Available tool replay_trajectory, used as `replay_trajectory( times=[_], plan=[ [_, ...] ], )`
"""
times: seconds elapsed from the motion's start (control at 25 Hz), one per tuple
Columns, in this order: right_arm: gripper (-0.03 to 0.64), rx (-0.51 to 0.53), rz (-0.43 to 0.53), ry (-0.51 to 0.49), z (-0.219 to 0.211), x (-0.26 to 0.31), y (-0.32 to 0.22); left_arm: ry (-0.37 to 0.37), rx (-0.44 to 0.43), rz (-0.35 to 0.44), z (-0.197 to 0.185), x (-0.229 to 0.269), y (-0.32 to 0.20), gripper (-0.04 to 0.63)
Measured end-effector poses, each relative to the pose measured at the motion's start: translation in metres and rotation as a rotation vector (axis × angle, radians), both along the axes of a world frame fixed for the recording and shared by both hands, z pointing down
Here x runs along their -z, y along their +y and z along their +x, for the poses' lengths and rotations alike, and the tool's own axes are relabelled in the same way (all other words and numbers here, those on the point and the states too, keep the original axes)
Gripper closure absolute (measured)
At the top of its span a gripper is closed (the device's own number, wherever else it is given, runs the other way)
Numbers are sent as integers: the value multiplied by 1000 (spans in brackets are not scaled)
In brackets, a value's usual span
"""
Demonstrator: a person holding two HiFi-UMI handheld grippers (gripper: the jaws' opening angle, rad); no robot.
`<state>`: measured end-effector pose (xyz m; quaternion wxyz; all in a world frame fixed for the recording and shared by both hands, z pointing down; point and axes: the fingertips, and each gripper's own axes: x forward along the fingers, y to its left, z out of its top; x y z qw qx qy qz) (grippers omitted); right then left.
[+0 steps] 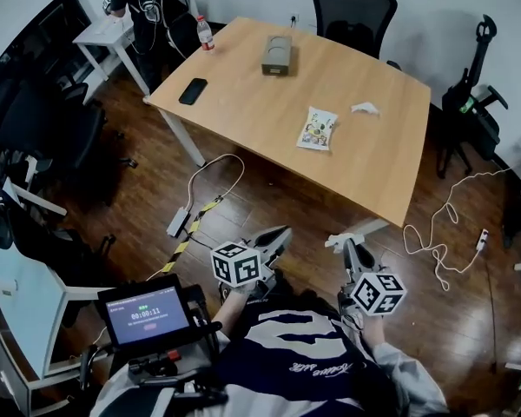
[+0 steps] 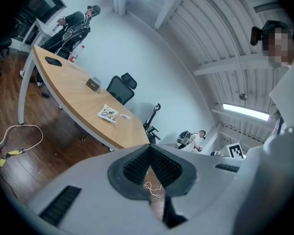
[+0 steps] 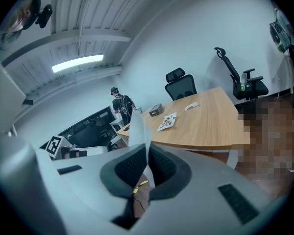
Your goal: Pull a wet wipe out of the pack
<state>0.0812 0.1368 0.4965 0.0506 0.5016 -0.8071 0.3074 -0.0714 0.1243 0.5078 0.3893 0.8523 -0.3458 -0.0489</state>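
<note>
Two grippers are held low, well apart from the wooden table (image 1: 243,102). Left gripper (image 2: 149,148) has its jaws together, nothing between. Right gripper (image 3: 147,153) clamps a white wet wipe (image 3: 137,128). The wipe pack (image 1: 317,129) lies on the table.

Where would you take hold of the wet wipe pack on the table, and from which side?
Probably its near short end, coming in low from our side: the wet wipe pack lies flat, that end facing us. Use the left gripper; the right gripper pinches a white sheet.

Screen (image 1: 146,316) timer: "00:01:11"
</note>
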Motion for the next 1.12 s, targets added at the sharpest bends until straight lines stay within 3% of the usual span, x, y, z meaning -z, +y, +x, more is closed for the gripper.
replay_trajectory(
  times=[0.2,0.52,0.92,1.12],
  plan=[
    [620,12,-6,-5,28,-1,16,-26,-52,10,46,6,33,592],
    [620,57,37,-50,39,4,33,-81,-58,30,76,10,56,592],
    [620,38,53,-70,69,3,36,-136,-136,68,117,11,50,592],
    [620,37,47,-59,65,7,16,-135,-157,56,116,13,27,592]
  ],
)
